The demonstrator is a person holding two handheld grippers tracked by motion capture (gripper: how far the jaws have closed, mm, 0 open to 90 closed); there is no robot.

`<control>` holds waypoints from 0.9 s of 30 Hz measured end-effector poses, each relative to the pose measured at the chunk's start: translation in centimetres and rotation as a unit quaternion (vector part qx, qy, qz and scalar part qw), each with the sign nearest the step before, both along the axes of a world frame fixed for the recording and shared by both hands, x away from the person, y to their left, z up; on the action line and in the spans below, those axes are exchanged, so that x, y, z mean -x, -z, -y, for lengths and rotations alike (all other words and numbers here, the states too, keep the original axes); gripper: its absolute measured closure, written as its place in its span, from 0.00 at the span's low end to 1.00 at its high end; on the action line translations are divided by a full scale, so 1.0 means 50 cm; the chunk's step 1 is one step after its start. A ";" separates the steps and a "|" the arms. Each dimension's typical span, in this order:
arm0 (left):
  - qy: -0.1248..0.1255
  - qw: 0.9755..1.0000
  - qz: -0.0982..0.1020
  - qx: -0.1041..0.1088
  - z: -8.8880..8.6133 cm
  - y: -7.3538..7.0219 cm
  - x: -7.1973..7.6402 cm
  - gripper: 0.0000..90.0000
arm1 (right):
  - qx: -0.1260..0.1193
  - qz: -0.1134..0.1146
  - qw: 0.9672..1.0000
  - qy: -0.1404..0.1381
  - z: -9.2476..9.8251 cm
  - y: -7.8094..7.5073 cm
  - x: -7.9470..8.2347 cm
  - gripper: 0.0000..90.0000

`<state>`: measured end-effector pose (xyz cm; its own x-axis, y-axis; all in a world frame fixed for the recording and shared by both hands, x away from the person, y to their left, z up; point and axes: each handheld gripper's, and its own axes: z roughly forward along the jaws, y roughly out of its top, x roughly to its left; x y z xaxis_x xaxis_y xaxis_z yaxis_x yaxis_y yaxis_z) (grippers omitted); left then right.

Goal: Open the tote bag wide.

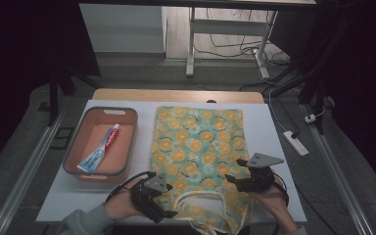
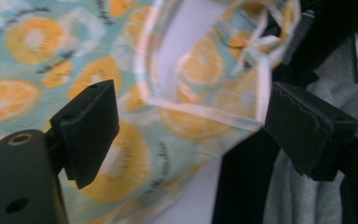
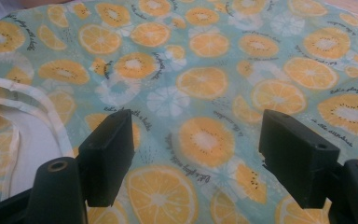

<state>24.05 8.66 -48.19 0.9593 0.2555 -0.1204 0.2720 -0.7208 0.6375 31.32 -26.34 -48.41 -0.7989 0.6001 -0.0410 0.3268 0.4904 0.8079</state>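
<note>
- My left gripper (image 1: 169, 214) hovers at the tote bag's (image 1: 196, 147) near left corner by its handles (image 1: 200, 203), fingers (image 2: 86, 130) spread wide, holding nothing.
- My right gripper (image 1: 232, 171) sits over the bag's near right part, fingers (image 3: 109, 156) wide apart, empty.
- The bag lies flat on the table (image 1: 274, 147), beside a bin (image 1: 132, 142) holding toothpaste (image 1: 100, 149).

Tote bag (image 1: 196, 147) handles: cut off at frame bottom.
Toothpaste tube (image 1: 99, 149) lettering: too small to read.
Forearms: cropped at bottom edge.
</note>
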 end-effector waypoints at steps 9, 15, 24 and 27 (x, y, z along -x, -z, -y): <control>-0.022 0.997 0.019 -0.065 0.028 0.052 -0.014 0.43 | 0.002 0.001 1.000 -0.002 -0.001 0.000 0.001 0.29; -0.029 0.997 0.010 -0.073 0.020 0.064 -0.029 0.80 | 0.004 0.001 1.000 -0.002 0.000 -0.001 0.001 0.29; -0.037 0.999 0.010 -0.008 -0.013 0.017 -0.035 0.98 | 0.005 0.003 1.000 -0.005 -0.003 -0.006 0.005 0.30; -0.054 0.998 0.015 0.025 -0.030 -0.007 -0.043 0.98 | 0.002 0.004 1.000 -0.012 -0.008 -0.015 0.012 0.30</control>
<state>26.21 10.14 -47.83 0.9295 0.3528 -0.1080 0.3276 -0.6545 0.6814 30.74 -25.94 -47.65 -0.8130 0.5802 -0.0499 0.3079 0.5010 0.8088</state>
